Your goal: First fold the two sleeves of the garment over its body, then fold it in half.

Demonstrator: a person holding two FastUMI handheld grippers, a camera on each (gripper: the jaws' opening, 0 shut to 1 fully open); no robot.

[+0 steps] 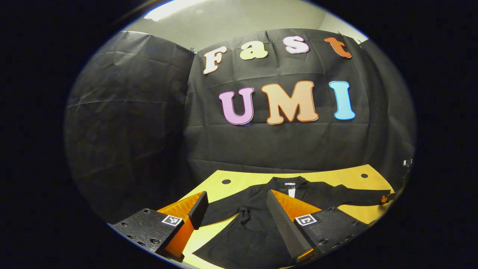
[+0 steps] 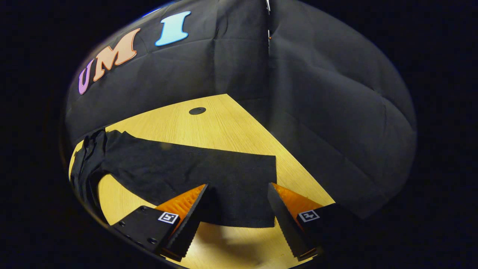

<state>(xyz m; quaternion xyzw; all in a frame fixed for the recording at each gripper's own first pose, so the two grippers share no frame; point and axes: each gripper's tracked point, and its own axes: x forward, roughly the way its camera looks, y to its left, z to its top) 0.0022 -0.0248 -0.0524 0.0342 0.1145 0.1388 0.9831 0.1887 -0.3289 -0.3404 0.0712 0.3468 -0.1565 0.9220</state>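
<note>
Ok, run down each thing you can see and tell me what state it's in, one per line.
Garment: black, lying flat on the table, not yet folded.
Right sleeve: stretched out flat, not folded over the body.
Left sleeve: spread outward on the table.
Left gripper: open, over the garment, holding nothing.
Right gripper: open, fingers either side of the sleeve's cuff end.
Table: wooden, bare around the garment.

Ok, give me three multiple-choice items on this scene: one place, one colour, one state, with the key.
1. Where does the black long-sleeved garment lie?
A. on the light wooden table
B. on the floor
C. on a chair

2. What colour is the garment?
A. white
B. black
C. red

3. How is the sleeve ahead of the right gripper?
A. folded over the body
B. rolled up
C. spread out flat

Key: 1 A, wood shows around the cloth; 2 B, dark throughout; 3 C, it stretches flat between the open fingers.
</note>
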